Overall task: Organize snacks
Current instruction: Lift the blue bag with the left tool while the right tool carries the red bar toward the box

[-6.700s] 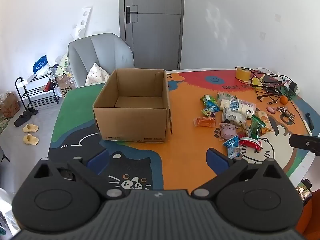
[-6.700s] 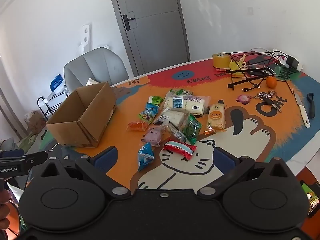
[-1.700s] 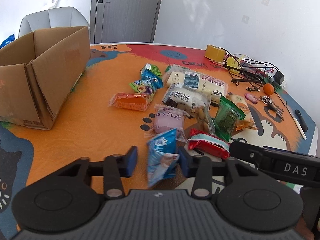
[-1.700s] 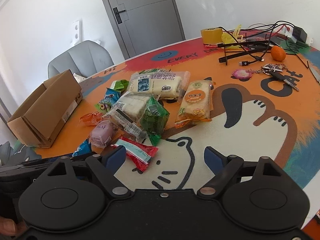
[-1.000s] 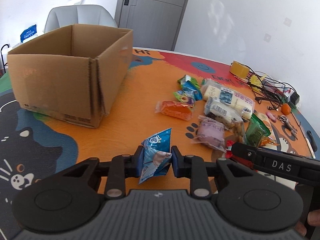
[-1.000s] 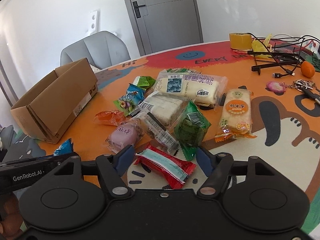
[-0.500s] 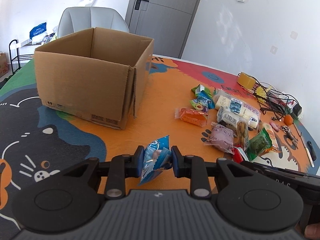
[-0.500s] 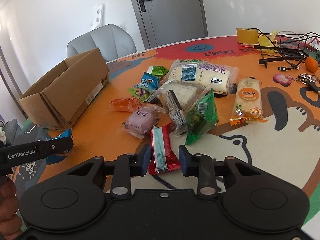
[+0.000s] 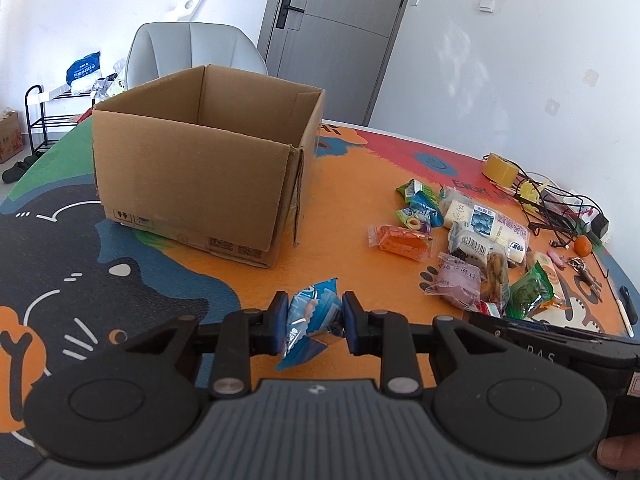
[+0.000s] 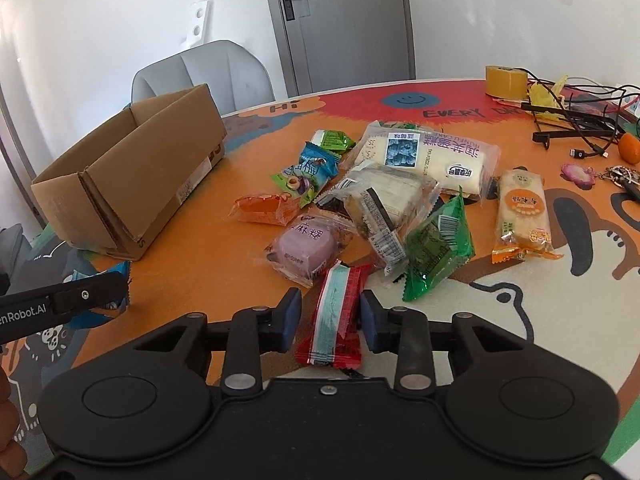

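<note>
Closing within the last second, the jaws of the right gripper (image 10: 327, 316) have come in on the red packet (image 10: 335, 316), then eased very slightly; the packet stands between the pads, which appear to press its sides, and it is taken as held. A second ago those jaws stood wide around the same packet as it lay flat on the worktop (image 10: 460, 312); now it is seen turned lengthwise, its far end close to the purple packet (image 10: 307, 245) and the green packet (image 10: 436, 245). The jaws of the left gripper (image 9: 315, 322) are seen nearly shut on the blue packet (image 9: 310, 324), gripped at its middle as it was a second ago; it is carried clear of the worktop, with the cardboard box (image 9: 192, 168) ahead and to the left, its top open and nothing visible inside from this angle. Compared with the view a second back, the box is seen larger and more central in the left view, so the blue packet has been brought nearer to it. The rest of the snack pile (image 10: 400, 184) remains loose on the worktop, well apart from the box; two packets are thus judged to be in hand and none yet stowed. The next step is judged to be a carry over the box rim and a release; a thin wrapper may slip if the grip is loosened early.
</note>
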A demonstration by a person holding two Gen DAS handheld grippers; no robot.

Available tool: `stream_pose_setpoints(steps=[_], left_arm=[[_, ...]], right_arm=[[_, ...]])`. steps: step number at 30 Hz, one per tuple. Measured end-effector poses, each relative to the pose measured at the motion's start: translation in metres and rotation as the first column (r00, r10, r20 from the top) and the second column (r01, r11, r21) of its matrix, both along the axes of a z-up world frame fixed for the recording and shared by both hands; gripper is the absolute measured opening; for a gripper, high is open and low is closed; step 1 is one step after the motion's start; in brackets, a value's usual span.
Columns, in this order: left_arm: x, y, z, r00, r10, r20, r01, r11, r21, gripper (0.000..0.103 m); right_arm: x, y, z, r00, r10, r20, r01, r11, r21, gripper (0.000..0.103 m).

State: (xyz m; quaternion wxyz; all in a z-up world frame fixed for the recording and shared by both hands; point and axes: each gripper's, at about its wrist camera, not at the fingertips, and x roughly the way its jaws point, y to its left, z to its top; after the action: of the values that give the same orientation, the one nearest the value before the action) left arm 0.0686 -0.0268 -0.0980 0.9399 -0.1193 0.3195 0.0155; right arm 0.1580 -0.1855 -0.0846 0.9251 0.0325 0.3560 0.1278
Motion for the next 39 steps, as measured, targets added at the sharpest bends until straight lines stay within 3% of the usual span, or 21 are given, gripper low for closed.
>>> stream_pose_setpoints(steps=[3, 7, 14, 39], left_arm=[[0.001, -0.003, -0.002, 1.000, -0.002, -0.008, 0.002, 1.000, 0.023, 0.027], [0.003, -0.001, -0.008, 0.999, -0.004, -0.042, 0.004, 1.000, 0.000, 0.027], [-0.003, 0.002, -0.002, 1.000, -0.005, -0.015, 0.005, 1.000, 0.004, 0.025], [-0.002, 0.048, 0.078, 0.976, 0.096, 0.197, -0.107, 0.993, 0.045, 0.025]], right_arm=[[0.000, -0.002, 0.000, 1.000, -0.006, 0.003, 0.006, 1.000, 0.000, 0.023], [-0.004, -0.010, 0.002, 1.000, -0.006, -0.007, 0.006, 0.999, 0.042, 0.022], [-0.014, -0.016, 0.015, 0.999, -0.014, 0.039, 0.011, 0.997, 0.073, 0.022], [0.004, 0.052, 0.078, 0.974, 0.122, 0.192, -0.153, 0.975, 0.160, 0.022]])
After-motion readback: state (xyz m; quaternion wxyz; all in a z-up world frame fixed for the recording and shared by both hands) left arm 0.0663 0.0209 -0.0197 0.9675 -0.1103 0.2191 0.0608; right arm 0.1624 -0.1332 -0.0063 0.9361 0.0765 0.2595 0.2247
